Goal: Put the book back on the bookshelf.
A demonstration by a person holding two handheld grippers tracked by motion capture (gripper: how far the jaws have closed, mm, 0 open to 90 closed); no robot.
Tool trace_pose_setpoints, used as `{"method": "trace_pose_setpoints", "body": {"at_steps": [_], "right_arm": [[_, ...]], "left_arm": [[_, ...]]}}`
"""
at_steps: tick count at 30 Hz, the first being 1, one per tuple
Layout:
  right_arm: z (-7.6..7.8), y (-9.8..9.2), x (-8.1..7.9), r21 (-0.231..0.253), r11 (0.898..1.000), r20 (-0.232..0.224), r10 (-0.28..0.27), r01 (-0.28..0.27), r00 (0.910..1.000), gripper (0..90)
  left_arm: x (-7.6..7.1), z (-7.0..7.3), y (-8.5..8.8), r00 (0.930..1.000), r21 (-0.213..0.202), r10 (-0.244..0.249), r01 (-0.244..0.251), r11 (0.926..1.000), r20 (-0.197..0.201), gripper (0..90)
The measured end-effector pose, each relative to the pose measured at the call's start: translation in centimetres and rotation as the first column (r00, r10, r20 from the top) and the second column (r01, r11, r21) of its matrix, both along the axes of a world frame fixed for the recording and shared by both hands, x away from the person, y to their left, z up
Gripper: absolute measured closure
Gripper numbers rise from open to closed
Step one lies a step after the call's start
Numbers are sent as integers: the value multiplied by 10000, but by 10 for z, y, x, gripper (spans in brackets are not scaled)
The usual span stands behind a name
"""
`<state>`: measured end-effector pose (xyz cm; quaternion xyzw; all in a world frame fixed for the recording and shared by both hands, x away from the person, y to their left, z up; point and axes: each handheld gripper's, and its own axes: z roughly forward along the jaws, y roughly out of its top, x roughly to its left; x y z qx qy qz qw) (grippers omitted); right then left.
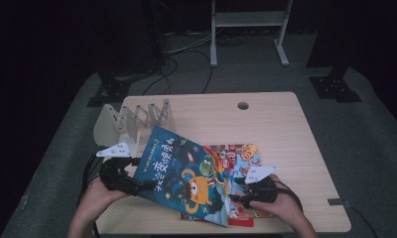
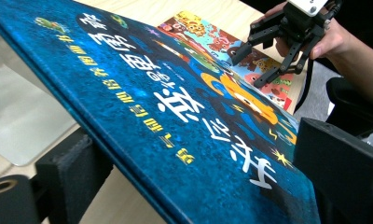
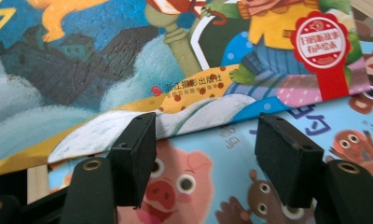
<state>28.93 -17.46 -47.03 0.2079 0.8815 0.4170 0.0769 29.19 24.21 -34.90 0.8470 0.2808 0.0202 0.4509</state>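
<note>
At lower left of the high view, the left gripper (image 1: 146,184) clamps the tilted blue hardcover picture book (image 1: 186,173); the right gripper (image 1: 239,189), jaws apart and gripping nothing, hovers over the colourful animal-cover book (image 1: 243,156).

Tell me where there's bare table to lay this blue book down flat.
The widest bare patch of table runs from the folding rack to the right edge, behind the animal book. The front is crowded: blue book tilted in the left gripper, right gripper over the stacked books.
</note>
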Motion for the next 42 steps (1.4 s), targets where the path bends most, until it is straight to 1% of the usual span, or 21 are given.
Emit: {"method": "trace_pose_setpoints", "body": {"at_steps": [1,2,3,5,12,14,15,16,18,19,21,24,27,28,32,34,35,38,40,41,42], "right_arm": [[0,1,-1,17,10000,-35,10,-10,10000,374],[0,4,-2,8,10000,-53,39,-39,10000,374],[0,5,-2,-3,10000,-22,82,-82,10000,374],[1,7,-3,-11,9999,-24,116,-117,9999,375],[1,17,-7,-3,9996,5,286,-286,9996,374],[1,19,-8,3,9996,-2,295,-295,9996,374],[1,21,-8,44,9995,-18,306,-306,9995,373],[1,21,-8,44,9995,-18,306,-306,9995,373],[0,23,-8,37,9996,45,291,-291,9996,372],[1,24,-9,13,9997,17,260,-260,9997,372],[1,25,-9,-28,9998,-34,182,-182,9998,372],[1,28,-10,-78,9999,146,97,-95,9998,367],[1,31,-11,-57,10000,133,-3,3,9999,363],[1,33,-11,-49,10000,123,-70,71,9999,362],[1,34,-11,-18,9999,147,-137,137,9998,363],[0,37,-11,15,9996,177,-275,274,9995,365],[0,38,-12,26,9994,168,-333,333,9993,365],[0,39,-11,38,9993,188,-372,371,9991,373],[0,39,-12,32,9991,190,-415,414,9990,374],[0,39,-12,36,9991,194,-434,433,9989,374],[0,40,-11,40,9990,233,-452,451,9987,374]], "left_arm": [[2,3,-1,10000,42,-47,47,10000,11,65],[4,7,-1,9999,143,-88,87,9999,65,99],[8,14,-2,9998,154,-192,191,9997,42,122],[11,17,-2,9996,165,-275,275,9995,-12,148],[29,41,-9,9982,815,-570,584,9950,-193,223],[33,47,-11,9977,884,-602,627,9941,-312,233],[36,50,-12,9976,941,-615,643,9935,-332,279],[38,52,-12,9975,972,-561,600,9935,-423,279],[43,58,-12,9968,1064,-764,786,9912,-251,381],[45,61,-13,9956,975,-899,919,9910,-245,414],[49,66,-16,9944,1038,-1025,1046,9891,-256,448],[55,74,-23,9949,1322,-975,1002,9861,-268,466],[61,81,-27,9937,1473,-1075,1110,9828,-313,524],[63,83,-28,9934,1478,-1082,1126,9826,-379,551],[68,89,-35,9935,1681,-1036,1101,9796,-471,560],[71,90,-38,9924,1761,-1057,1152,9776,-624,565],[73,89,-42,9912,1855,-1100,1219,9751,-730,565],[74,89,-43,9897,1826,-1154,1292,9747,-847,569],[75,90,-43,9888,1736,-1102,1265,9767,-1004,583],[76,90,-43,9880,1743,-1116,1291,9762,-1069,588],[79,91,-42,9865,1706,-1065,1270,9771,-1244,601]]}}
